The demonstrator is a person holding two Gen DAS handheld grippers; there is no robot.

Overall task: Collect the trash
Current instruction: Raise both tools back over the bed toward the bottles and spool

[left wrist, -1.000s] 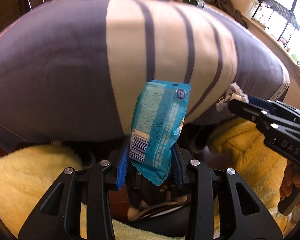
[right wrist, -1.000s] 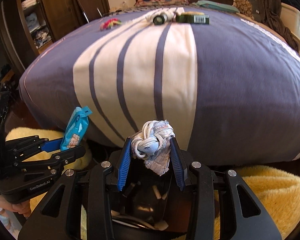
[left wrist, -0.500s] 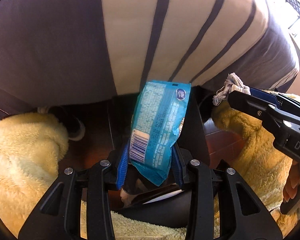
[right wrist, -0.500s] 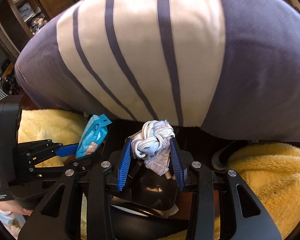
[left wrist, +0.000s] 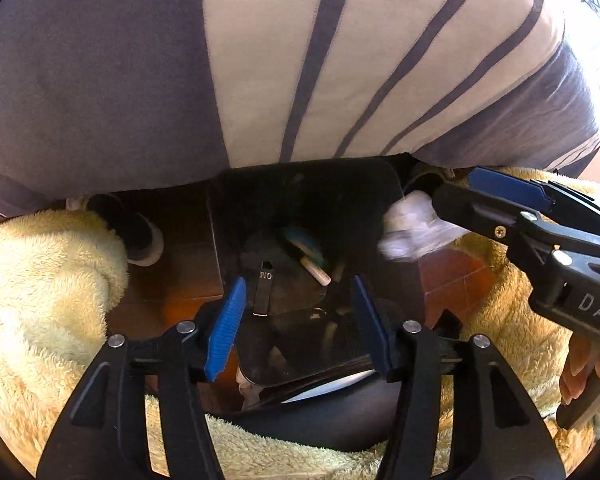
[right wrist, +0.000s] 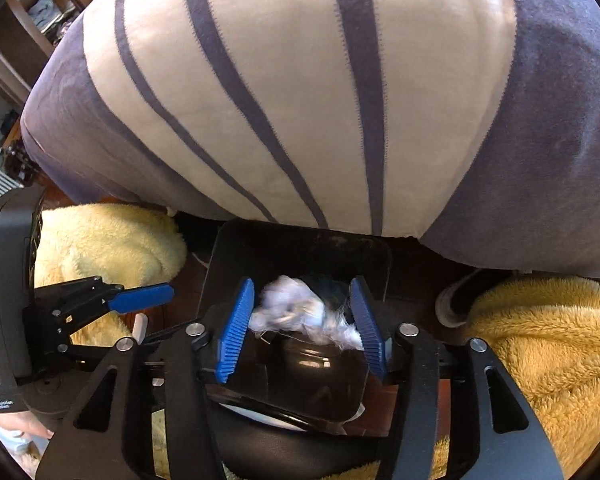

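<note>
A black trash bin [left wrist: 300,184] stands on the floor against the bed; it also shows in the right wrist view [right wrist: 300,240]. My left gripper [left wrist: 298,312] is open and empty above the bin. The blue snack wrapper [left wrist: 304,242] lies inside the bin among other scraps. My right gripper [right wrist: 302,318] is open over the bin, and the crumpled white-blue wad [right wrist: 300,312] is blurred between its spread fingers, loose. In the left wrist view the wad [left wrist: 412,228] shows blurred at the tip of the right gripper [left wrist: 452,200].
A bed with a grey and cream striped cover [left wrist: 260,60] fills the upper part of both views. Fluffy yellow rugs [left wrist: 40,280] [right wrist: 540,340] lie on both sides of the bin. A shoe [left wrist: 140,236] lies on the brown floor left of the bin.
Both grippers have opened over the bin. The blue wrapper has dropped from the left gripper into the bin. The wad has come loose from the right gripper and is falling.
</note>
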